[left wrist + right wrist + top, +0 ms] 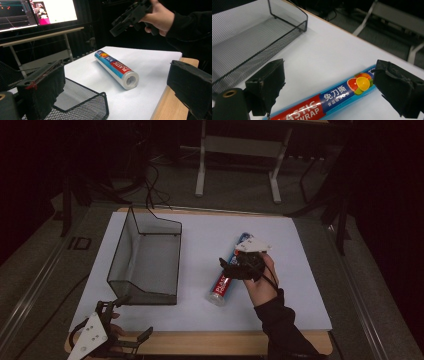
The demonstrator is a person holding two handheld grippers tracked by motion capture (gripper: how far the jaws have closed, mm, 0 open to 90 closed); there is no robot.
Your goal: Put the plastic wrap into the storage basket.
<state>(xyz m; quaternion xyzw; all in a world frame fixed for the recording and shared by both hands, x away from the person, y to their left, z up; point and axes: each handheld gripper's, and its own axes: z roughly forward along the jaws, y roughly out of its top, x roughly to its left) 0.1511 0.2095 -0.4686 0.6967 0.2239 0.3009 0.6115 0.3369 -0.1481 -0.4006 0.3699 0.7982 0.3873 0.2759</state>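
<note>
One roll of plastic wrap [233, 272] lies on the white table [300, 285], just right of the wire basket [145, 257]. Right gripper [239, 266] hovers above it, jaws wide apart, empty. Left gripper [122, 320] rests open near the basket's front. Risk: the round roll may roll away if nudged off-centre.

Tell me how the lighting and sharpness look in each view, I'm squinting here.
High view: dim, dark room around a pale table sheet, roll of wrap soft but readable. Left gripper view: bright monitor glares, the roll is sharp. Right gripper view: even light, label sharp, its own tongs blurred, mesh basket clear.
</note>
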